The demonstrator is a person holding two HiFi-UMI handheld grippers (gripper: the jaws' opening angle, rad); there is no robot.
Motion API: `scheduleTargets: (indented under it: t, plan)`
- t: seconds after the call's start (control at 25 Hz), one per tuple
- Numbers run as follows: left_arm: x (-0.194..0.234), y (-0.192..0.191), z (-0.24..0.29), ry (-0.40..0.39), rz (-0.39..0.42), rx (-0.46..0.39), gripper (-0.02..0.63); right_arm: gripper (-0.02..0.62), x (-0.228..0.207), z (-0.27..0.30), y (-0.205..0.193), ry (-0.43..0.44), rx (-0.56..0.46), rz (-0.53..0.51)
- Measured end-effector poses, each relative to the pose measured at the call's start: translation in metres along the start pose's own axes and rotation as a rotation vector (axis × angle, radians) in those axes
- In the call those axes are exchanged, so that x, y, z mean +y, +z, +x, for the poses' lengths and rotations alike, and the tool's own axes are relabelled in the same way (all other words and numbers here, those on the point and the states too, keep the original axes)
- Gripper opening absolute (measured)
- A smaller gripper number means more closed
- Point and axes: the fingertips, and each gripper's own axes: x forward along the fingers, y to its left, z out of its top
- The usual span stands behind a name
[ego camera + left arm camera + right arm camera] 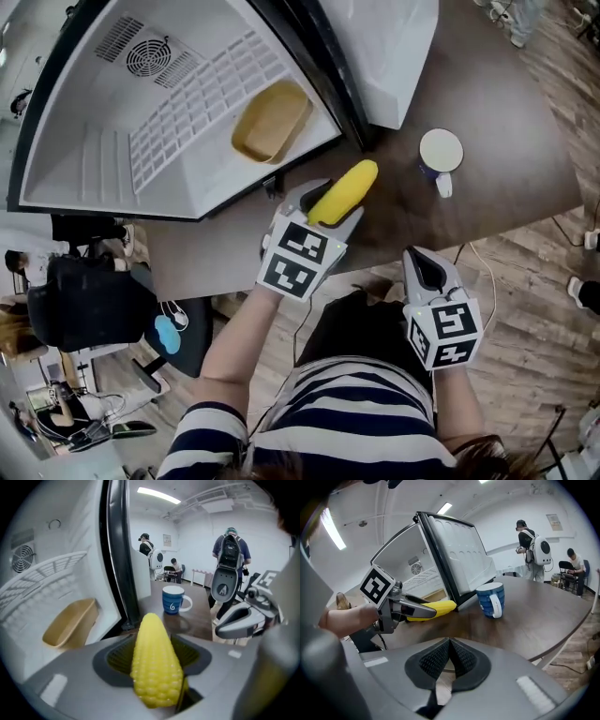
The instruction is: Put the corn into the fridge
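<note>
- My left gripper (154,654) is clenched on the yellow cob of corn (154,663). The ribbed pads pinch its thick end, and the cob runs straight out along the jaws with the tapered tip leading.
- The tip points at the blue ceramic mug (174,600) and the black door-frame edge of the fridge, not into the opening.
- The small white fridge (75,159) is open and lies to the left of the tip. Inside it I see a white wire shelf (187,112) with a shallow tan plastic tray (272,120) on it.
- The corn hangs above the near edge of the dark brown wooden table (506,141), just beside the right corner of the fridge mouth.
- My judgement is that the next move is a swing to the left so the long axis lines up with the opening. The frame edge is the thing most likely to be clipped.
- My right gripper (449,660) is pressed together on nothing. It hangs off the table's near edge, well apart from the fridge, so the left is the nearer one.
- The mug stands to the right of the corn, apart from it.
</note>
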Motion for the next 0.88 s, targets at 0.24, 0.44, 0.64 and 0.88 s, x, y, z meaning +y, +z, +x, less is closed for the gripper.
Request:
scheduleTargets:
  t: [0.24, 0.44, 0.64, 0.88]
  plan:
    - [0.018, -0.002, -0.046, 0.105, -0.068, -0.072, 0.000, -0.006, 0.031, 0.007, 0.021, 0.092, -0.011, -0.099]
    - [0.042, -0.016, -0.086, 0.199, -0.145, -0.118, 0.000, -0.006, 0.063, 0.014, 0.028, 0.168, -0.007, -0.153]
    - [0.075, -0.038, -0.118, 0.312, -0.207, -0.150, 0.000, -0.006, 0.090, 0.028, 0.035, 0.223, -0.003, -0.177]
    - [0.119, -0.072, -0.146, 0.426, -0.309, -0.182, 0.000, -0.006, 0.128, 0.048, 0.039, 0.281, 0.010, -0.234]
